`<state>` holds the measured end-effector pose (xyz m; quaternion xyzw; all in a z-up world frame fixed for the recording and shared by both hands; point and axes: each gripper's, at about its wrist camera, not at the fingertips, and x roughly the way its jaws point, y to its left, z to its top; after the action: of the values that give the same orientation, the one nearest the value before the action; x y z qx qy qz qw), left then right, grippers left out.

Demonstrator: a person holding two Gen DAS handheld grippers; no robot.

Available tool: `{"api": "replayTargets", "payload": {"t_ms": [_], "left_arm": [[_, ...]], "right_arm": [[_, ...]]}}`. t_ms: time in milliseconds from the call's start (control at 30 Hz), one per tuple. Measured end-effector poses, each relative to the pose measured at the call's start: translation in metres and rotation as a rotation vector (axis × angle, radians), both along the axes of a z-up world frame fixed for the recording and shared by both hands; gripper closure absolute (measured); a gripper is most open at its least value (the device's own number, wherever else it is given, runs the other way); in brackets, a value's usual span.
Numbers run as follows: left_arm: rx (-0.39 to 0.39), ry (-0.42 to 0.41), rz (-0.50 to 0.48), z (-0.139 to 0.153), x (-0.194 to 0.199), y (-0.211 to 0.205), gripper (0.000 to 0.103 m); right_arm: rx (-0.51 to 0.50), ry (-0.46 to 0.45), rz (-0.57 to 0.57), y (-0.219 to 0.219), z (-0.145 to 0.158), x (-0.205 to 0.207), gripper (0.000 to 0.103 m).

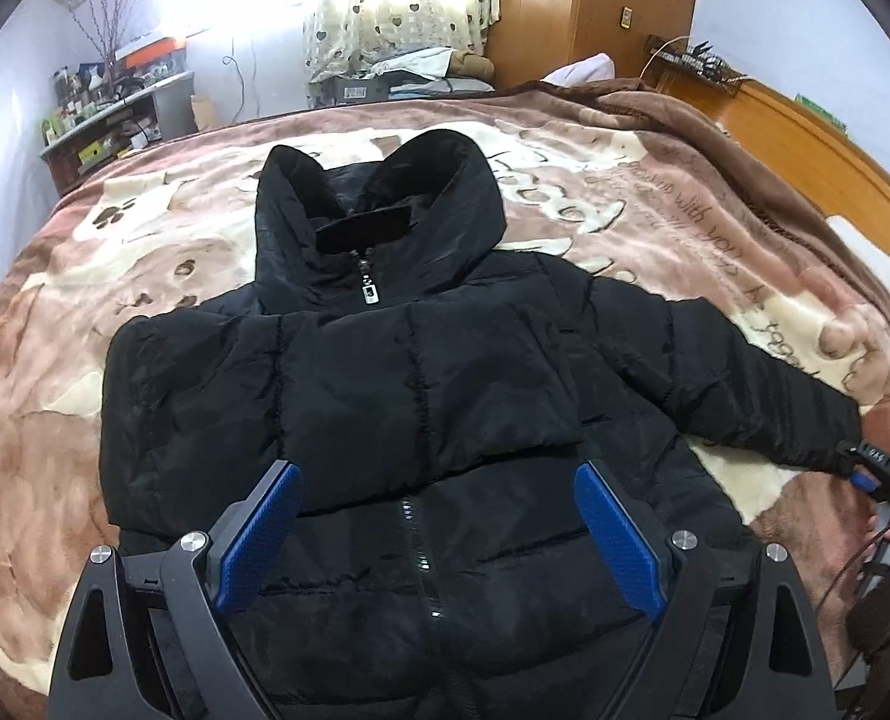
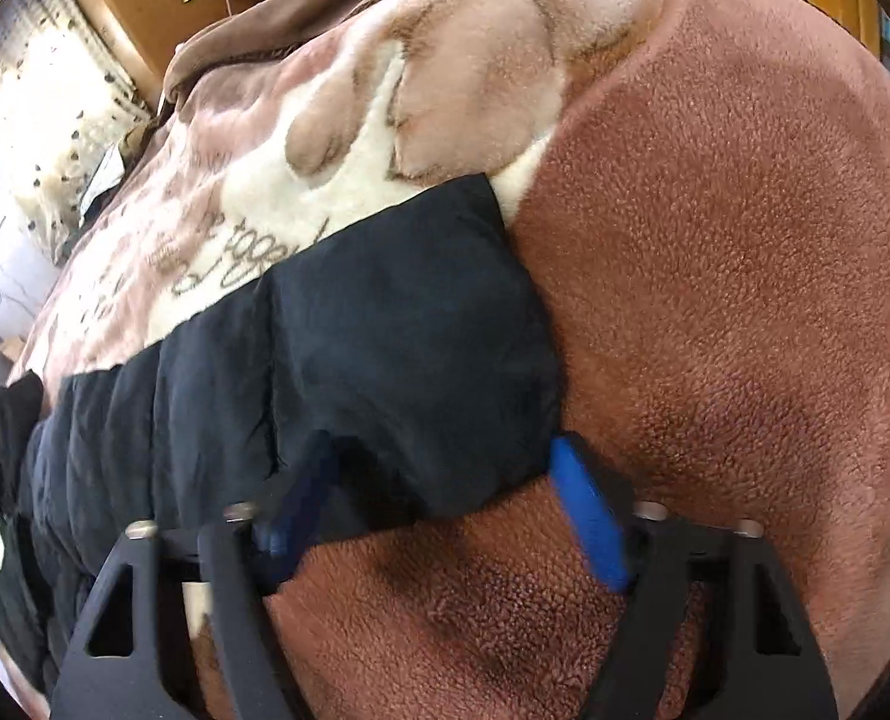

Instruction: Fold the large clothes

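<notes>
Your left gripper (image 1: pixel 435 507) hovers wide open above the black hooded puffer jacket (image 1: pixel 384 396), which lies front-up on the plush blanket (image 1: pixel 655 192), one sleeve folded across its chest. Your right gripper (image 2: pixel 451 480) straddles the outstretched sleeve's cuff (image 2: pixel 420 336), jaws spread, not clamped

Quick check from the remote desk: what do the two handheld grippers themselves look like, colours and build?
Both match: the left gripper and right gripper have matte black angular frames with triangular cutouts, silver round pivot bolts, and blue textured finger pads. The left view shows the right gripper trailing dark cables.
</notes>
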<state>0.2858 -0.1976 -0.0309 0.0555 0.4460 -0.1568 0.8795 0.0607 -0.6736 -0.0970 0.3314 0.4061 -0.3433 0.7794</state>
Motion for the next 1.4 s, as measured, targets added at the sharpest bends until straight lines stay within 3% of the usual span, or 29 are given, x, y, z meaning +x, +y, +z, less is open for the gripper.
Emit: {"api": "replayTargets", "payload": {"t_ms": [100, 200, 467, 633, 833, 967, 1133, 1400], "left_arm": [[-0.009, 0.009, 0.004, -0.004, 0.002, 0.003, 0.010], [-0.015, 0.023, 0.015, -0.008, 0.003, 0.006, 0.010], [-0.042, 0.009, 0.014, -0.002, 0.002, 0.013, 0.010], [-0.090, 0.015, 0.024, 0.001, 0.003, 0.025, 0.010], [-0.151, 0.038, 0.055, 0.001, 0.008, 0.052, 0.010], [-0.149, 0.017, 0.081, 0.002, 0.010, 0.071, 0.010], [-0.205, 0.038, 0.105, 0.001, 0.018, 0.093, 0.010], [-0.249, 0.071, 0.081, -0.011, 0.023, 0.094, 0.010]], "right_arm": [[-0.003, -0.020, 0.030, 0.003, 0.005, 0.000, 0.075], [-0.049, -0.031, 0.063, 0.010, 0.016, 0.000, 0.081], [-0.184, -0.191, 0.214, 0.063, 0.090, 0.001, 0.085], [-0.234, -0.300, 0.382, 0.119, 0.139, 0.029, 0.085], [-0.212, -0.410, 0.579, 0.193, 0.163, 0.084, 0.086], [-0.212, -0.401, 0.724, 0.252, 0.156, 0.118, 0.086], [-0.197, -0.364, 0.858, 0.313, 0.128, 0.148, 0.086], [-0.052, -0.243, 0.973, 0.350, 0.066, 0.167, 0.084]]}}
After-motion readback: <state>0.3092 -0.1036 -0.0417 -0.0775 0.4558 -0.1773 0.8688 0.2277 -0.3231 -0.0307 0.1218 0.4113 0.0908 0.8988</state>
